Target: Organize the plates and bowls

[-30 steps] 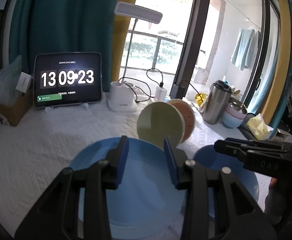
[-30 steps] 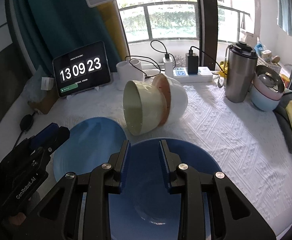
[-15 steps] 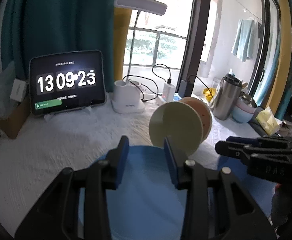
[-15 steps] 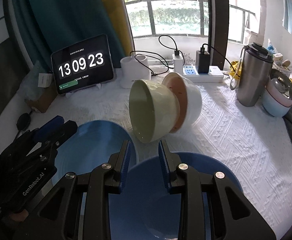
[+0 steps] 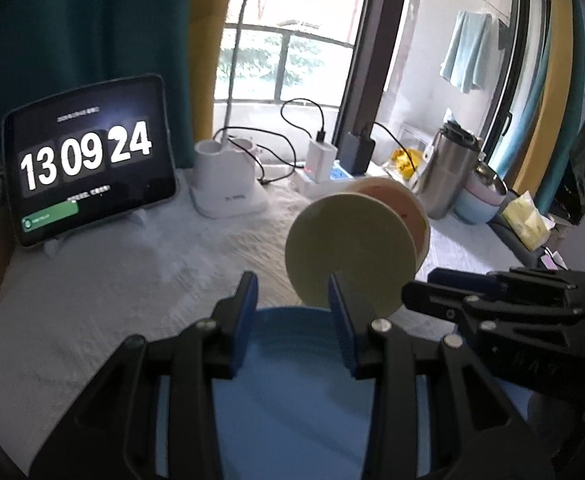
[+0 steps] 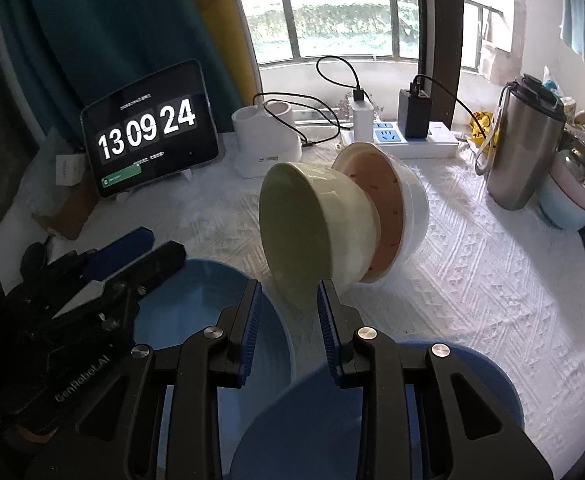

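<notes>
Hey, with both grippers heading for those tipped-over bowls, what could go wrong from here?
1. The green bowl lies on its side, nested in the pink bowl and white bowl; a nudge may roll the stack.
2. The left gripper and right gripper are close together and may collide.
3. Both hang over the blue plates; a low finger could clip a rim.

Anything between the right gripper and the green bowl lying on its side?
Nothing visible. The right gripper is open and empty, and the green bowl lies just beyond its tips, nested into the pink bowl. Only bare tablecloth between.
</notes>
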Demonstrator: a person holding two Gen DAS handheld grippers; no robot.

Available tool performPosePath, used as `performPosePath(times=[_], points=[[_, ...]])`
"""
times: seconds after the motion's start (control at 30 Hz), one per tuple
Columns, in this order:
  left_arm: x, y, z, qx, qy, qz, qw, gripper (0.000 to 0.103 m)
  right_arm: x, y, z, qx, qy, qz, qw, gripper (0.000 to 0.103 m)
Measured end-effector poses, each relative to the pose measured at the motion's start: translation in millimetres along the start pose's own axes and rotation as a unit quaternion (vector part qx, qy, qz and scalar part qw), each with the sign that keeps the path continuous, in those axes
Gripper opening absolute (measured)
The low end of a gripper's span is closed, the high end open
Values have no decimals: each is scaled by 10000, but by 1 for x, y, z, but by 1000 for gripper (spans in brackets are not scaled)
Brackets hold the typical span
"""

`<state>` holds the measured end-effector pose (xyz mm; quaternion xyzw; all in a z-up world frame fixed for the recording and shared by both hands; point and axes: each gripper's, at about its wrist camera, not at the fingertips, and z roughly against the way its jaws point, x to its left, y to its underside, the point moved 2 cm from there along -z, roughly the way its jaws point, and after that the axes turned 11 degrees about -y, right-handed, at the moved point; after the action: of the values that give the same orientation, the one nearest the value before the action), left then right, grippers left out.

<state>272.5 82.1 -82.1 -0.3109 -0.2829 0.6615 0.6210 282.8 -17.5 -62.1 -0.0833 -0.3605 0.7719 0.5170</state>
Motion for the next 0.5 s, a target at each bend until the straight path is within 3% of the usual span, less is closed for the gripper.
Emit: performPosePath(times=[0.2,0.5], points=[[-4,-16,-23,330,99,-93,9994,44,-11,-8,-9,27,228,-197,9995,30],[-4,-34,-71,939,240,10,9953,45,-34,-19,-26,154,482,-562,9971,30]])
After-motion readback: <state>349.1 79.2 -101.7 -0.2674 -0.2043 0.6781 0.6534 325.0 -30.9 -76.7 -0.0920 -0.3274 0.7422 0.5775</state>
